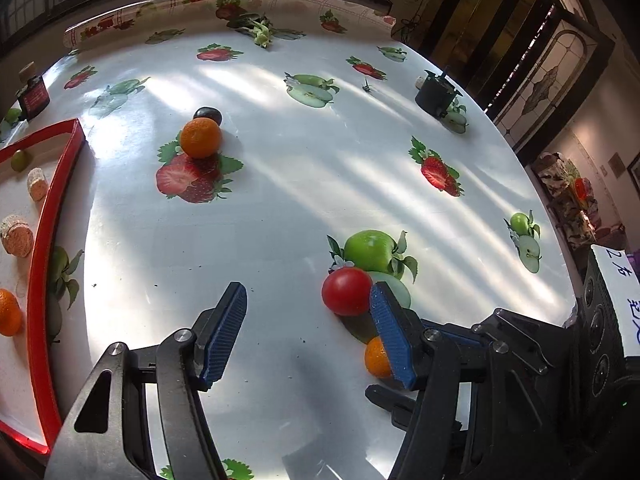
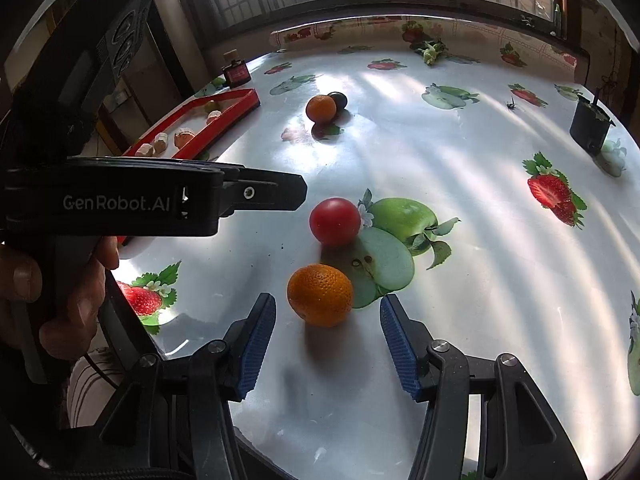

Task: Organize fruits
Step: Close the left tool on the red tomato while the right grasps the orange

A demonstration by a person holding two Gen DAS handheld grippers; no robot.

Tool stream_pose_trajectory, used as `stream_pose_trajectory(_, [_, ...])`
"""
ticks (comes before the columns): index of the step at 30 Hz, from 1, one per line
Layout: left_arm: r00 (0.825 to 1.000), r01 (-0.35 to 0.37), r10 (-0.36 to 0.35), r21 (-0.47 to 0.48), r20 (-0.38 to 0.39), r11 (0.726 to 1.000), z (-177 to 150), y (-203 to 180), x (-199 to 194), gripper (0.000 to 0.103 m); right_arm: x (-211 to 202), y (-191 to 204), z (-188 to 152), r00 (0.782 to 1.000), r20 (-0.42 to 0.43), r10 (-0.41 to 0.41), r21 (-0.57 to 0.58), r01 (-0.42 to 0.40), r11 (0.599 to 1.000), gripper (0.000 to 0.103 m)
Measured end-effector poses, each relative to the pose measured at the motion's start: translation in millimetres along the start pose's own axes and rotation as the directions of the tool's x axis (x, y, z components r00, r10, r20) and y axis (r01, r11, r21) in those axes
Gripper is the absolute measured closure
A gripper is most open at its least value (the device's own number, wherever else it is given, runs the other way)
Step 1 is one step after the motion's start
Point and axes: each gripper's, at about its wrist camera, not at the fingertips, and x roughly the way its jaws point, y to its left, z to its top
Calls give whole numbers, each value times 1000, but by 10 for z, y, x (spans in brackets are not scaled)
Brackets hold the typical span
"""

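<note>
A red tomato (image 1: 346,291) and a small orange (image 1: 376,357) lie on the table; my left gripper (image 1: 308,304) is open and empty just left of them, its right finger partly hiding the orange. In the right wrist view my right gripper (image 2: 328,312) is open with the same orange (image 2: 320,294) just ahead between its fingertips, untouched, and the tomato (image 2: 335,221) beyond. A second orange (image 1: 200,137) and a dark plum (image 1: 208,115) lie farther off. A red tray (image 1: 40,248) at the left holds an orange (image 1: 8,312), a green fruit (image 1: 20,160) and pale pieces.
A fruit-print cloth covers the table (image 1: 280,208). A dark bottle (image 1: 34,94) stands behind the tray. A black pot (image 1: 436,96) sits at the far right, green stalks (image 1: 260,32) at the back. The left gripper's body (image 2: 140,204) crosses the right wrist view.
</note>
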Motion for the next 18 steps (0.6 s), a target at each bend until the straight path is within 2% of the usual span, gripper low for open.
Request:
stream_pose_trajectory(2, [1000, 9, -9, 10, -17, 1000, 14, -46, 76, 40, 52, 3, -20, 1000, -4, 13, -6, -13, 1000, 55])
stream_pose_trajectory(3, [1000, 16, -16, 15, -24, 1000, 17, -66, 111, 40, 48, 8, -25, 1000, 4, 15, -15, -15, 1000, 68])
stream_pose_trajectory(5, [999, 33, -32, 20, -42, 999, 16, -97, 174, 40, 15, -28, -20, 999, 2, 34, -8, -34, 999, 69])
stream_pose_trajectory(9, [997, 54, -51, 45, -55, 998, 0, -170, 265, 44, -117, -144, -61, 1000, 13, 7, 3, -7, 1000, 70])
stream_pose_trajectory(11, [997, 54, -51, 60, -53, 997, -3, -198, 302, 63, -188, -229, -80, 1000, 19, -13, 22, 13, 1000, 70])
stream_pose_trajectory(13, [998, 51, -47, 78, -52, 996, -3, -221, 321, 73, -253, -325, -91, 999, 29, -37, 45, 35, 998, 70])
stream_pose_trajectory(18, [999, 34, -31, 90, -37, 995, -29, -200, 272, 73, -384, -492, -45, 996, 60, -73, 91, 67, 994, 70])
